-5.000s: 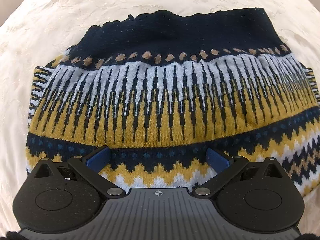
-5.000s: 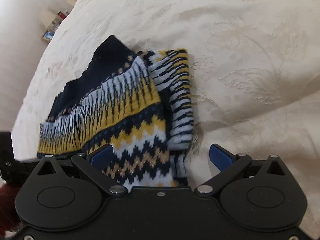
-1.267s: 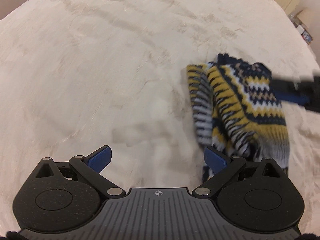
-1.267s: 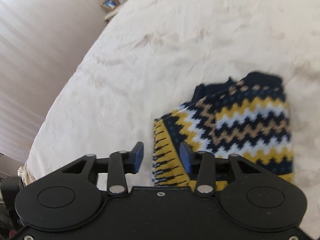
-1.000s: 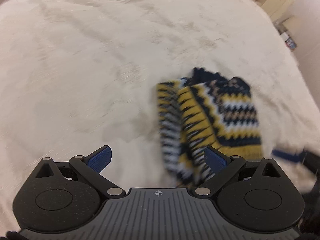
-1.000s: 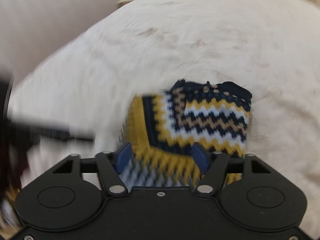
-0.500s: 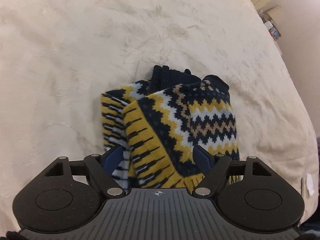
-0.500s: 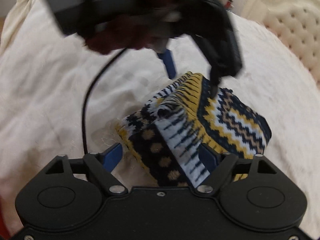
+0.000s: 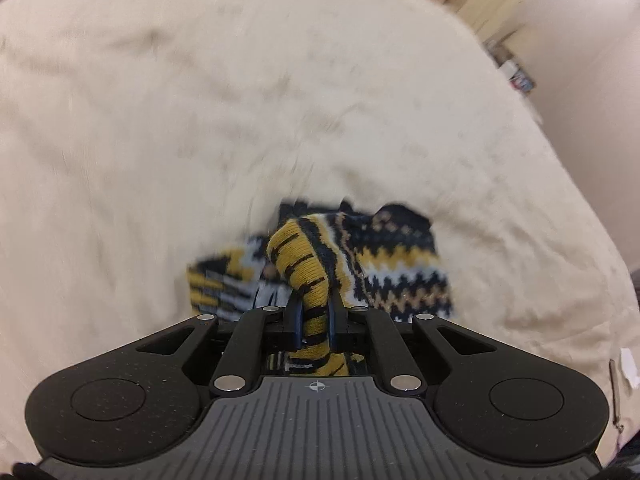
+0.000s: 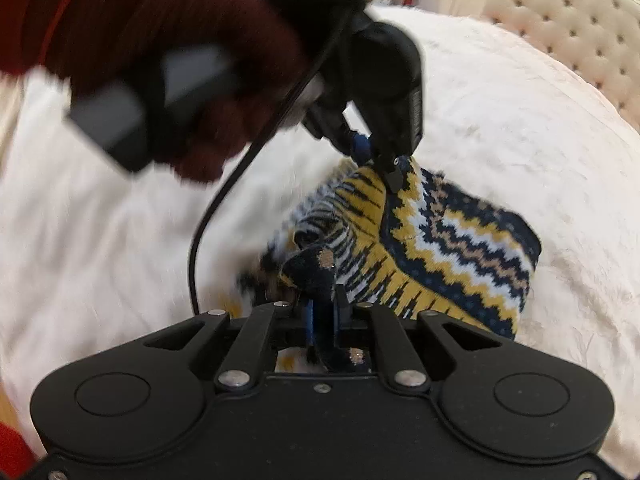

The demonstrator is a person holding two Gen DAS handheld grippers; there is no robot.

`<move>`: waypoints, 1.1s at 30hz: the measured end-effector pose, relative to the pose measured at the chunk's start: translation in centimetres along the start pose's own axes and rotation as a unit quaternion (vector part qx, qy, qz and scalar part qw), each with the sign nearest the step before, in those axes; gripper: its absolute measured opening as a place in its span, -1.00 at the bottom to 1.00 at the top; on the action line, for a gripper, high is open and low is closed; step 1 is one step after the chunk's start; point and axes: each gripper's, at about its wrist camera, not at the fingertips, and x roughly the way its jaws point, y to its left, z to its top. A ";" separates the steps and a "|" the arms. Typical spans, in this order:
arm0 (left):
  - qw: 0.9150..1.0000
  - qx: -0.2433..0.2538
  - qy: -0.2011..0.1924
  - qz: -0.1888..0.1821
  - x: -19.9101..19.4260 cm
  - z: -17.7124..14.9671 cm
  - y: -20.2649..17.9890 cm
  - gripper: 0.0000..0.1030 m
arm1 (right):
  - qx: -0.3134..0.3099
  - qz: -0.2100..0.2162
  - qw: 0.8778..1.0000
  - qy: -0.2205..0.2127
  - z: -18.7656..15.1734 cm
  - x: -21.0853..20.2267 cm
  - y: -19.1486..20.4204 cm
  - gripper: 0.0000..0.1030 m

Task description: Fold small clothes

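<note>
A folded knit sweater with navy, yellow and white zigzag bands lies on a cream bedspread. My left gripper is shut on a yellow-and-black fold of it, raised off the pile. In the right wrist view my right gripper is shut on a navy edge of the sweater. The left gripper shows there too, pinching the sweater's top corner from above, held by a hand in a dark red sleeve.
A tufted cream headboard stands at the back right. A black cable hangs from the left gripper across the bedspread. A small shelf with items sits beyond the bed's far edge.
Both grippers have closed: half a second ago their jaws were open around the sweater's edges, now each pinches a fold and lifts it. The left gripper has moved closer to the right one.
</note>
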 end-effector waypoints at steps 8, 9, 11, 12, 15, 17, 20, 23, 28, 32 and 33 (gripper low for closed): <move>0.995 -0.021 0.052 0.077 3.4 -1.7 3.8 -0.78 | -0.010 0.061 0.996 0.068 -0.1 5.3 2.3 -0.56; 0.995 -0.024 0.063 0.079 3.9 -2.0 4.1 -0.75 | -0.009 0.063 0.995 0.078 -0.3 6.1 2.4 -0.44; 0.994 -0.011 0.058 0.089 3.8 -2.3 3.9 -0.68 | 0.008 0.077 0.993 0.087 -0.5 6.7 2.1 -0.32; 0.995 -0.002 0.053 0.090 3.5 -2.4 3.6 -0.67 | 0.017 0.083 0.993 0.084 -0.5 6.5 1.7 -0.16; 0.995 0.016 0.038 0.095 2.6 -2.3 3.0 -0.52 | 0.042 0.109 0.991 0.066 -0.6 5.5 0.8 0.30; 0.995 0.019 0.023 0.097 1.5 -2.2 2.6 -0.39 | 0.055 0.119 0.990 0.052 -0.7 4.6 0.5 0.40; 0.996 0.018 -0.005 0.087 -0.2 -2.1 1.8 0.08 | 0.081 0.119 0.989 0.034 -0.9 2.9 -0.2 0.42; 0.997 0.018 -0.018 0.074 -1.2 -2.2 0.8 0.29 | 0.122 0.109 0.986 0.010 -1.3 1.4 -1.9 0.51; 0.999 0.002 -0.004 0.052 -1.7 -3.5 0.0 0.58 | 0.220 0.082 0.972 -0.012 -1.9 -0.6 -5.7 0.70; 0.999 -0.018 0.027 0.038 -1.4 -5.5 0.4 0.66 | 0.298 0.050 0.953 -0.009 -3.0 -0.7 -10.2 0.75; 0.998 -0.021 0.040 0.032 -1.2 -6.0 0.5 0.66 | 0.319 0.045 0.947 -0.009 -3.3 -0.6 -11.4 0.77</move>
